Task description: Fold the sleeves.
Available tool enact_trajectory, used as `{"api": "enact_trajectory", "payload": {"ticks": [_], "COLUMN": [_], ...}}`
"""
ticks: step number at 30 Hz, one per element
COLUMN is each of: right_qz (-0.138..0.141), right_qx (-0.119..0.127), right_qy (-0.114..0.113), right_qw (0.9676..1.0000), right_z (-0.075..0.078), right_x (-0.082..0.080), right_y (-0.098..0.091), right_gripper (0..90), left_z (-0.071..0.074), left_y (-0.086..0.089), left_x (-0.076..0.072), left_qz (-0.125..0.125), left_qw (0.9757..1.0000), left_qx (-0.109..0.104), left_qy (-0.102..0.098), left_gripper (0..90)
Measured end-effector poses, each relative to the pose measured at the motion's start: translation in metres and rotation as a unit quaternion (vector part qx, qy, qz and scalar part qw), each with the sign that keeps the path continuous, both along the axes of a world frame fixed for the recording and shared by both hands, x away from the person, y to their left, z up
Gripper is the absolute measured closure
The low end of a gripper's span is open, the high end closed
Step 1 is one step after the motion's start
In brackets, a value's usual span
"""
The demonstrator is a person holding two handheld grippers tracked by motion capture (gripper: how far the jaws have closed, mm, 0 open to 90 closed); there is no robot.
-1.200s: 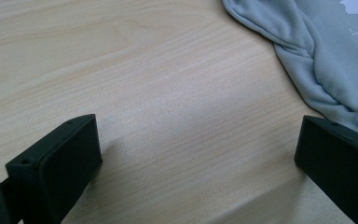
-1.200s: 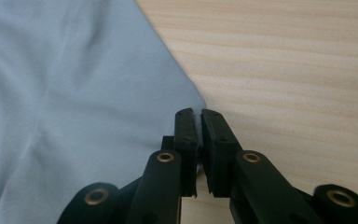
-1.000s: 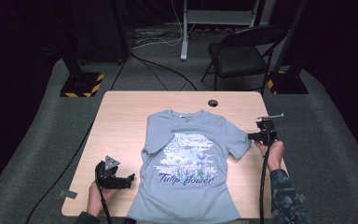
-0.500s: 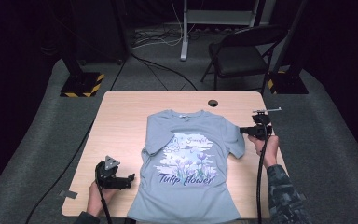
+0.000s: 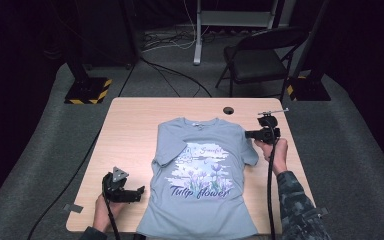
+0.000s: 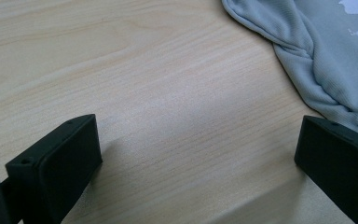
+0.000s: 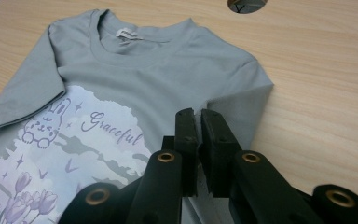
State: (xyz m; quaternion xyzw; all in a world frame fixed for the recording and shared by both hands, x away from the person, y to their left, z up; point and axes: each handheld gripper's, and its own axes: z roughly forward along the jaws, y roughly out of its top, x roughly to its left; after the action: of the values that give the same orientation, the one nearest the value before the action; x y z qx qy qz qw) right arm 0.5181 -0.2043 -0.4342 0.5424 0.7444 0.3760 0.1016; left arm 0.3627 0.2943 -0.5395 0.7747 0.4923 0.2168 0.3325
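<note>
T-shirt (image 5: 202, 177), grey-blue, printed: flat, face-up at table (image 5: 130, 130) centre; hem toward the person, collar far, long axis near-to-far. Left gripper (image 5: 139, 191), nearest: jaws wide, empty, beside the hem, seemingly ready. Right gripper (image 5: 247, 134), farther: jaws together, nothing held, above the right sleeve (image 7: 247, 88).

T-shirt (image 5: 200, 185) hem — cut off below

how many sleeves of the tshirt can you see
2: left sleeve lies on the t-shirt side nearer the left gripper; right sleeve lies by the right gripper.
</note>
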Motion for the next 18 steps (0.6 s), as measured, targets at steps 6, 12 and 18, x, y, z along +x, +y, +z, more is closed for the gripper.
{"api": "enact_trajectory", "payload": {"ticks": [6,12,18], "right_qz": [0.018,0.031,0.041], "right_qx": [-0.004,-0.016,-0.025], "right_qy": [-0.003,-0.004,0.000], "right_qw": [0.9998,0.9994,0.9988], "right_z": [0.002,0.002,-0.001], "right_x": [0.005,0.011,0.016], "right_y": [0.018,0.035,0.052], "right_gripper": [86.0,86.2,86.3], "left_z": [0.000,0.000,0.000], "left_y": [0.000,0.000,0.000], "left_x": [0.000,0.000,0.000], "left_qz": [0.000,0.000,-0.001], "left_qw": [1.0000,1.0000,1.0000], "left_qx": [0.000,0.000,0.000], "left_qy": [0.000,0.000,0.000], "left_gripper": [0.0,0.0,0.0]}}
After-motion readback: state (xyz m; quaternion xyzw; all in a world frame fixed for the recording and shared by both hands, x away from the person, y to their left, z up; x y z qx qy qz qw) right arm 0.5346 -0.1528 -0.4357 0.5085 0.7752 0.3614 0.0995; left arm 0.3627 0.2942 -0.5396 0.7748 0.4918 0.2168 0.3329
